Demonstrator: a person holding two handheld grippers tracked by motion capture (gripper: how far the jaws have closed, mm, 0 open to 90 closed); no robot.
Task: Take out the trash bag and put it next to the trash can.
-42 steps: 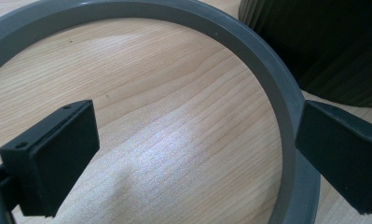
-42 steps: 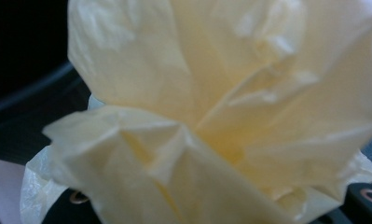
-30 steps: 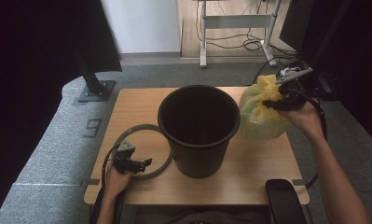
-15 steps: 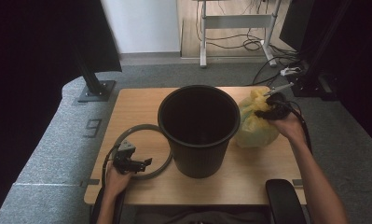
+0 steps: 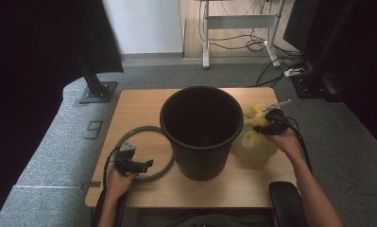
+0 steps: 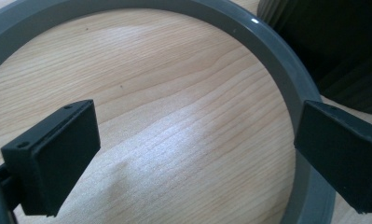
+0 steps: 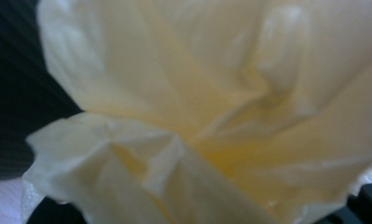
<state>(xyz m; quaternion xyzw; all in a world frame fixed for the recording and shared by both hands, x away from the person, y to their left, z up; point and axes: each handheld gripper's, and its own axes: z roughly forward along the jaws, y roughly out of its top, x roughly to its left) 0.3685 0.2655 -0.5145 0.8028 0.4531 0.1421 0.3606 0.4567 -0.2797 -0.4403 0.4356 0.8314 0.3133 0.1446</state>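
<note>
High view places the right gripper (image 5: 264, 124) at the bunched top of the yellow bag (image 5: 253, 142), which sits on the table (image 5: 129, 113) touching the right flank of the black bin (image 5: 202, 130). Its jaws have just been opening; the right gripper view shows crumpled yellow film (image 7: 211, 107) pressed close to the lens, and whether the pads grip that film cannot be told. The left gripper (image 5: 140, 165) rests near the table's front left edge, over the near arc of the grey ring (image 5: 150, 135); the left gripper view shows its jaws standing wide apart, with bare wood and the ring's band (image 6: 267, 51) between them, nothing clamped.

Assessment: the bag appears to be out of the bin and set down beside it, so removal looks complete. The ring lies flat on the table, off the bin. Outstanding, by my judgement: releasing the bag fully, then any relining and refitting of the ring.
</note>
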